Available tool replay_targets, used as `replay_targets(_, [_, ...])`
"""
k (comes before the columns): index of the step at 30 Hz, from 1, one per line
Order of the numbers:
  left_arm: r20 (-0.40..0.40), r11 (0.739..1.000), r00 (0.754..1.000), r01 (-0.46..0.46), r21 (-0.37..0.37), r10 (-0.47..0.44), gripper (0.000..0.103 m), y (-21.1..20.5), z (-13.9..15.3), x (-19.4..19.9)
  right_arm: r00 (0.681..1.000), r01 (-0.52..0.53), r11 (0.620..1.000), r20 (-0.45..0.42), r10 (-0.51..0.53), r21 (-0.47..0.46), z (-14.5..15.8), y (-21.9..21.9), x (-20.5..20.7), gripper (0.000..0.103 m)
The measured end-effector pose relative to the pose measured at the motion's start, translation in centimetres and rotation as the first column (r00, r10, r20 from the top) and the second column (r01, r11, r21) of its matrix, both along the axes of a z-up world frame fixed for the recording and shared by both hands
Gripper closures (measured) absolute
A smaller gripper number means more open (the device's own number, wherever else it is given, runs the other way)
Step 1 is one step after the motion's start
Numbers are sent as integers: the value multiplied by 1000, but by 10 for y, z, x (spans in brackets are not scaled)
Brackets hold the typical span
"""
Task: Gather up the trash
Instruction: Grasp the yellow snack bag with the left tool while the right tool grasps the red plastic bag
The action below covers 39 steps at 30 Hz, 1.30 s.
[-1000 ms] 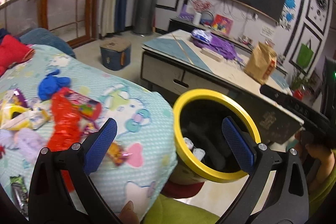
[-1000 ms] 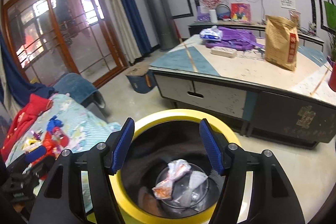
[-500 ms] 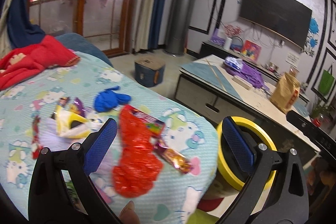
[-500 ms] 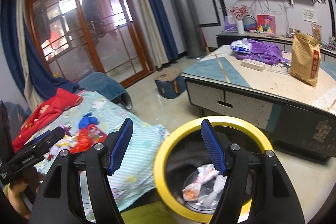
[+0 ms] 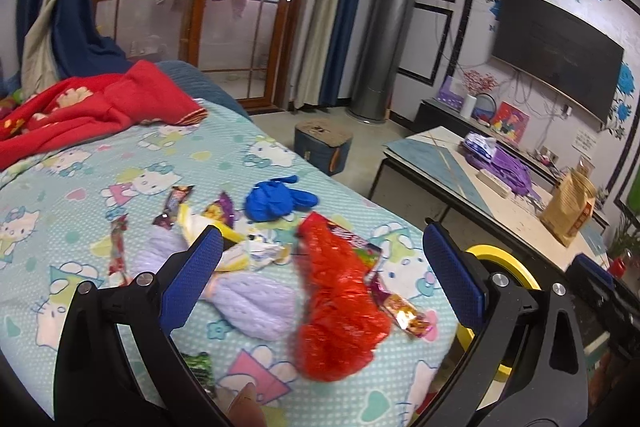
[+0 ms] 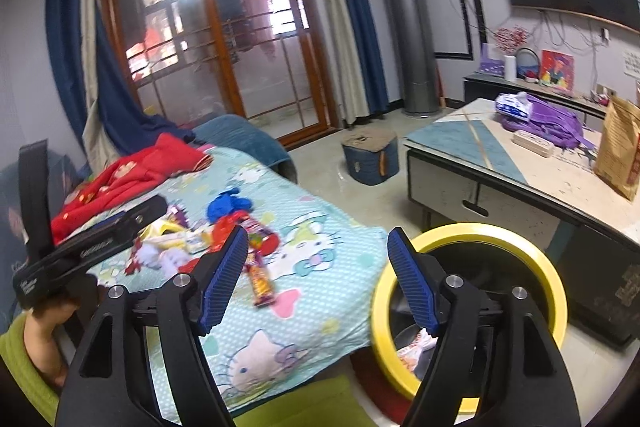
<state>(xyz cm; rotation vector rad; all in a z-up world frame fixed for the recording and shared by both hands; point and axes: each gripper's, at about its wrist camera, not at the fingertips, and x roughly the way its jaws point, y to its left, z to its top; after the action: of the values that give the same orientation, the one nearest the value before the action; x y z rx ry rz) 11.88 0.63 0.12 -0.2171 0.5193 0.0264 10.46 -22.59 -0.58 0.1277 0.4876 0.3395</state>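
**Both claws empty over the littered bed, bin at its corner**

The landmark is the yellow-rimmed trash bin (image 6: pixel 468 291), standing on the floor tight against the near corner of the bed (image 5: pixel 120 155). Its black inside already holds crumpled wrappers (image 6: pixel 416 345). Beyond the bin a strip of bare floor separates the bed's edge from the low worktop (image 6: pixel 520 179), and a blue stool (image 6: pixel 370 157) stands in that strip farther off; this is the only open lane.

The left claw (image 5: pixel 320 275) hangs over the bed with its jaws wide and nothing between them. Below it, away from the bin, lies the trash: a red plastic bag (image 5: pixel 340 299) closest to the bin, an orange snack wrapper (image 5: pixel 400 307) at the bag's bin-side edge, a lilac bag (image 5: pixel 248 299), a yellow wrapper (image 5: pixel 208 231), a blue glove (image 5: pixel 276 201) and small candy wrappers (image 5: pixel 174 205) farther from it. A red garment (image 5: pixel 92 111) lies at the bed's far end.

The right claw (image 6: pixel 316 275) is opening, jaws apart and empty, straddling the bed's corner and the bin's rim. The left hand (image 6: pixel 48 331) shows at the bed's near side.

A second ago the left view framed the bin's mouth between its jaws and the right view looked straight down into the bin; both have since swung away from the bin toward the bed, so the trash heap now fills the left view.
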Motion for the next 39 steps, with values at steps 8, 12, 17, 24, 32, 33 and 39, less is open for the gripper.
replay_targets(8, [-22, 997, 998, -67, -35, 66, 11, 33, -5, -1, 997, -79, 996, -11, 78, -33, -2, 38, -3, 30])
replay_targets(12, [-43, 994, 995, -93, -54, 91, 11, 48, -10, -1, 993, -118, 992, -25, 117, -52, -6, 55, -3, 28])
replay_targets(17, [-66, 989, 991, -124, -75, 119, 11, 69, -18, 1, 985, -168, 983, -60, 164, -69, -14, 79, 3, 27])
replay_targets(24, [-99, 983, 989, -126, -135, 113, 13, 90, -28, 4, 970, -220, 972, -121, 209, -81, -31, 109, 18, 27])
replay_targets(32, [-136, 966, 990, -73, -249, 40, 39, 92, -44, 16, 957, -241, 968, -183, 225, -66, -49, 127, 42, 27])
replay_targets(33, [-139, 965, 990, -68, -255, 33, 42, 91, -45, 18, 956, -242, 968, -189, 226, -64, -51, 128, 44, 27])
replay_targets(39, [-154, 954, 988, -65, -292, 20, 50, 91, -50, 24, 941, -243, 970, -243, 234, -8, -62, 133, 59, 31])
